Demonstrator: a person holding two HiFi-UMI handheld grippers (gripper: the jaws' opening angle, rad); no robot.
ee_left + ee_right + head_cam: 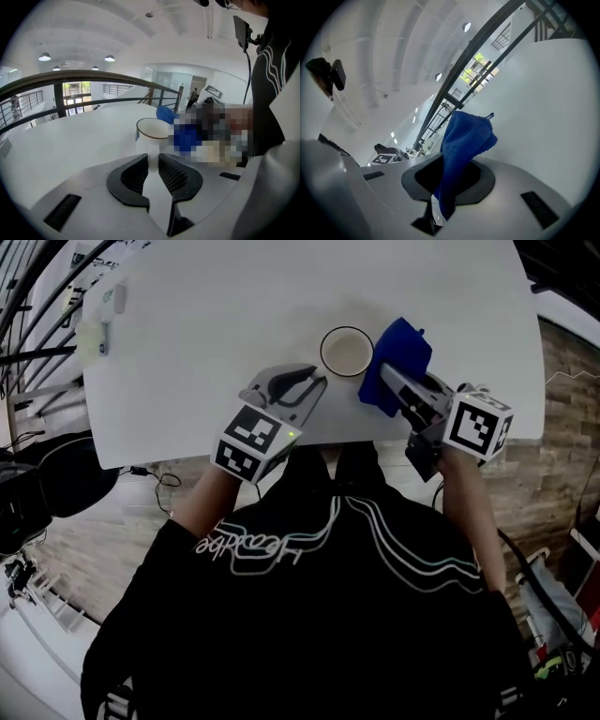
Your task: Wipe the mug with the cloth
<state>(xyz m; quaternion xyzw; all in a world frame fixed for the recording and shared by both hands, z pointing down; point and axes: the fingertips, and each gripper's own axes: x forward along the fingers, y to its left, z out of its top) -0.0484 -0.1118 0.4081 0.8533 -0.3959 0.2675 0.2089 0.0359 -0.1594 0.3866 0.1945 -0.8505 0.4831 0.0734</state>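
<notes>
Two grips: mug point(153, 132) left, cloth point(465, 139) right

On the table point(206, 324), the mug point(346, 352) stands between our left gripper point(317, 382) and the cloth point(405, 345) in our right gripper point(392, 381).

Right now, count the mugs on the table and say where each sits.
1. The white mug stands near the table's front edge, its handle between the left tool's jaws, the blue cloth in the right tool just beside it. None seem hidden.
</notes>
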